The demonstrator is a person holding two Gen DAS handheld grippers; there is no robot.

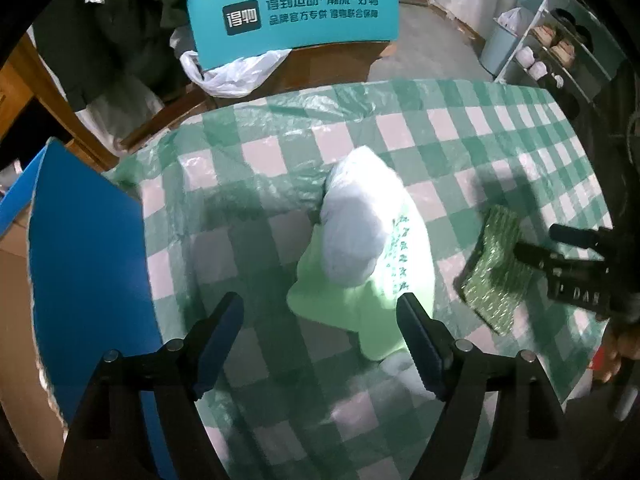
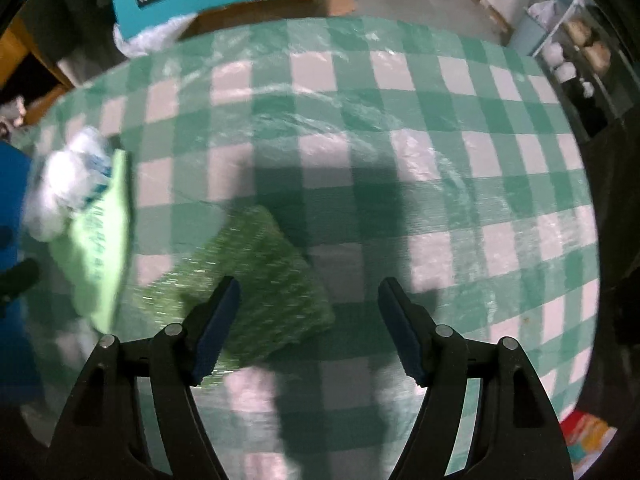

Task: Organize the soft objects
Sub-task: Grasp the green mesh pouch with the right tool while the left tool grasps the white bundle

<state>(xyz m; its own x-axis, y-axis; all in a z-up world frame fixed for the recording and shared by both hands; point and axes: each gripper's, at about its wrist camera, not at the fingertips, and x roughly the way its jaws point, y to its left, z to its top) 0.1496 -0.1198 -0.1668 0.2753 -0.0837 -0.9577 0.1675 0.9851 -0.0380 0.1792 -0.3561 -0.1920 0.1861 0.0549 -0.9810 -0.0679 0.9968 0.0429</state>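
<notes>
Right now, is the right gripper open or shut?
Open. The right gripper has its jaws spread wide above the green scouring pad, gripping nothing.

The left two-finger gripper of matte black plastic [image 1: 320, 344] has two angular arms that widen toward the camera into broad triangular frames with cut-out slots. Each arm carries two round silver pivot pins. Its fingers end in dark navy pads [image 1: 218, 350] with a finely ribbed gripping edge. The right black two-finger gripper [image 2: 308, 326] is built the same way (silver pins, navy ribbed pads [image 2: 216, 332]). Seen from the left wrist camera, its black body shows pale embossed lettering, too blurred to read in full, and skin of a hand [image 1: 614, 354] just below it.
</notes>
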